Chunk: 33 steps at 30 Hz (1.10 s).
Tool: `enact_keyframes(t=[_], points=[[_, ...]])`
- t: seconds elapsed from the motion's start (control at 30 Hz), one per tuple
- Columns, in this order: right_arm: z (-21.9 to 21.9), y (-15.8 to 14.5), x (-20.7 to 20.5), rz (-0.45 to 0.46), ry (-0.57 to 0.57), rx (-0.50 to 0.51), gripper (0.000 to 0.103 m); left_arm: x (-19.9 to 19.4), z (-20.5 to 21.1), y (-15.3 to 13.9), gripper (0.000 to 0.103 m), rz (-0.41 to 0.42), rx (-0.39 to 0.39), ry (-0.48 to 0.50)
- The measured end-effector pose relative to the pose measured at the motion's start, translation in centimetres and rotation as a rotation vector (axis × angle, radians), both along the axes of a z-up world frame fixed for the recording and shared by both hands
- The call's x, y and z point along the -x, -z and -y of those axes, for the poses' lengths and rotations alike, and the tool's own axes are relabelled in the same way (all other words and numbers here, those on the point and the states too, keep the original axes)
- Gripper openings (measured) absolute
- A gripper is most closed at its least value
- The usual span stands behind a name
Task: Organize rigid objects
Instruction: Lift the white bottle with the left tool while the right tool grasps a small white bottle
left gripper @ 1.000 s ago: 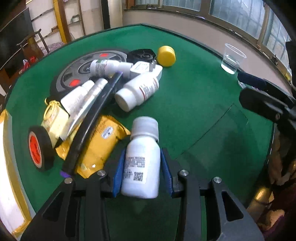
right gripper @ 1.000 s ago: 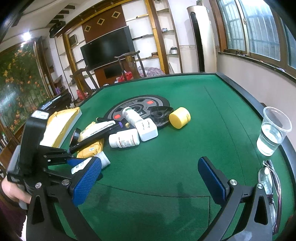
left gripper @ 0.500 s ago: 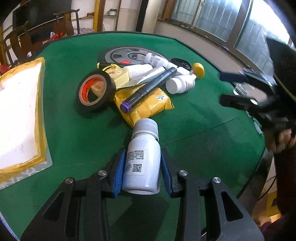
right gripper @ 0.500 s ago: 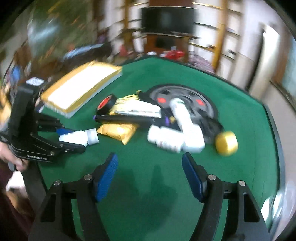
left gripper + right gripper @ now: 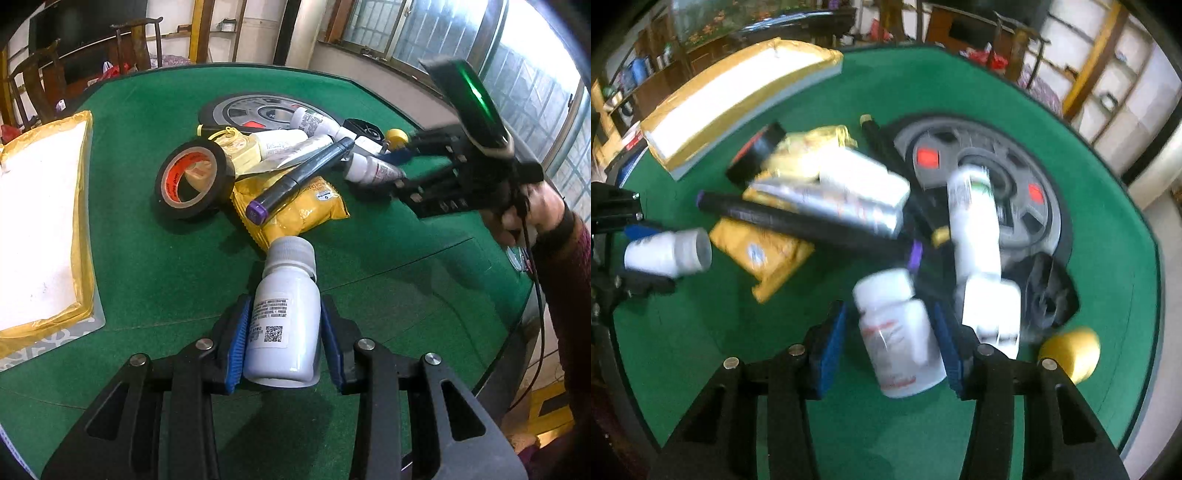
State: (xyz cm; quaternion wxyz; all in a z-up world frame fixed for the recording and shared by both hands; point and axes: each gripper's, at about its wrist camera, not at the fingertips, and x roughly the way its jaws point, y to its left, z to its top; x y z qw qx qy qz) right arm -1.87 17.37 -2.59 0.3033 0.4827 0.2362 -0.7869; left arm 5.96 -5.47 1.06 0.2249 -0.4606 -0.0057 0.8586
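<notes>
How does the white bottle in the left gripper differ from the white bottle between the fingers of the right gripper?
The left gripper is shut on the plain-label bottle, which has black print and a code square; the red-label bottle sits between the open fingers of the right gripper with a gap on one side. The plain-label bottle points straight along its fingers; the red-label bottle is tilted. Both are white with white caps.
</notes>
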Motion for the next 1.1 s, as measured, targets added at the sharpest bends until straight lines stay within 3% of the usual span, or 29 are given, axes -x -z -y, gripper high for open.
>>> enact_keyframes(t=[0.1, 0.33, 0.43, 0.47, 0.53, 0.73, 0.93, 1.1], points=[[-1.2, 0.2, -2.3, 0.006, 0.093, 0.042, 0.034, 0.0, 0.1, 0.0, 0.034, 0.001, -0.003, 0.001], [-2.3, 0.6, -4.8, -0.011, 0.315, 0.203, 0.033, -0.1, -0.4, 0.0, 0.034, -0.007, 0.027, 0.0], [-2.0, 0.9, -4.9, -0.018, 0.322, 0.214, 0.048, -0.1, -0.8, 0.0, 0.034, -0.017, 0.06, 0.0], [-1.8, 0.9, -4.6, -0.031, 0.323, 0.204, 0.047, -0.1, -0.9, 0.0, 0.034, -0.02, 0.069, 0.0], [-1.4, 0.8, -4.6, -0.061, 0.332, 0.186, 0.031, -0.2, -1.0, 0.0, 0.034, -0.024, 0.078, -0.002], [-1.9, 0.3, -5.8, -0.015, 0.393, 0.288, 0.031, -0.1, -0.3, -0.1, 0.034, -0.015, 0.048, -0.012], [-2.2, -0.4, -6.4, -0.07, 0.446, 0.281, 0.031, -0.1, -0.3, -0.1, 0.034, -0.018, 0.05, -0.016], [-2.0, -1.4, -7.1, -0.082, 0.454, 0.345, 0.031, -0.1, 0.6, -0.2, 0.034, -0.019, 0.02, -0.046]])
